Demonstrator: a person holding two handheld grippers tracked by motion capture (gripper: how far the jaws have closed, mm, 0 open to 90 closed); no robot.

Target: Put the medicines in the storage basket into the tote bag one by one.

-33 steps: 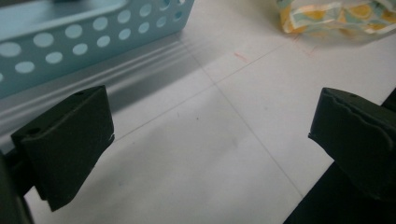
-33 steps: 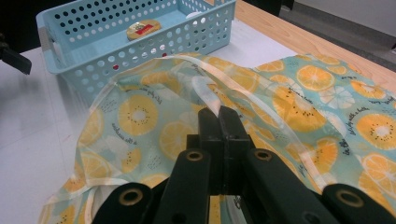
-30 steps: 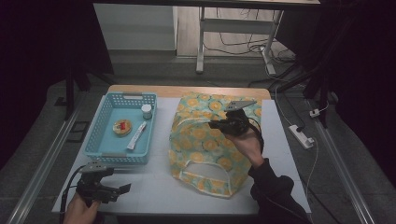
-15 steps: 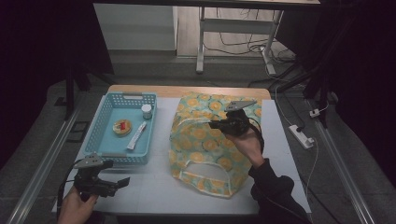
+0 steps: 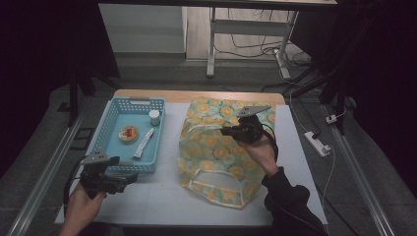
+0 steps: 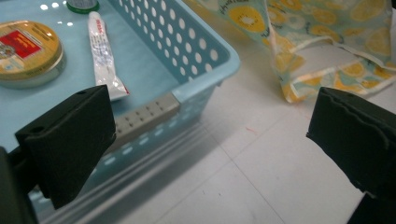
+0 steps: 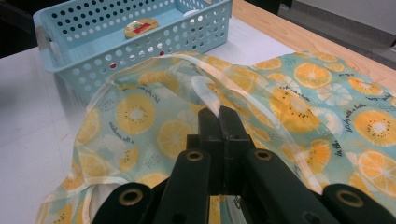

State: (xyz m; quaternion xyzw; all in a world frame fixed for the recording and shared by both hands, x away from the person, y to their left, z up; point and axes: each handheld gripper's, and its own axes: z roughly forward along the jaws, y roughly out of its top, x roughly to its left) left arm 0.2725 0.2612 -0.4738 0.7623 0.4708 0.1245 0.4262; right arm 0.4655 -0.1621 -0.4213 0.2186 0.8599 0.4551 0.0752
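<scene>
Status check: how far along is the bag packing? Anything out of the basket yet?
Early. Done: the right gripper is shut on a handle strap of the fruit-print bag, lifting it. In hand: the left gripper, jaws open, sits at the near corner of the blue basket, holding nothing. Left: the round tin, tube and small bottle all lie in the basket.

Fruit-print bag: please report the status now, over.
Right gripper shut on bag handle, lifted. Left gripper open, empty, beside blue basket. Fruit-print bag flat on table. Nothing in the way.
</scene>
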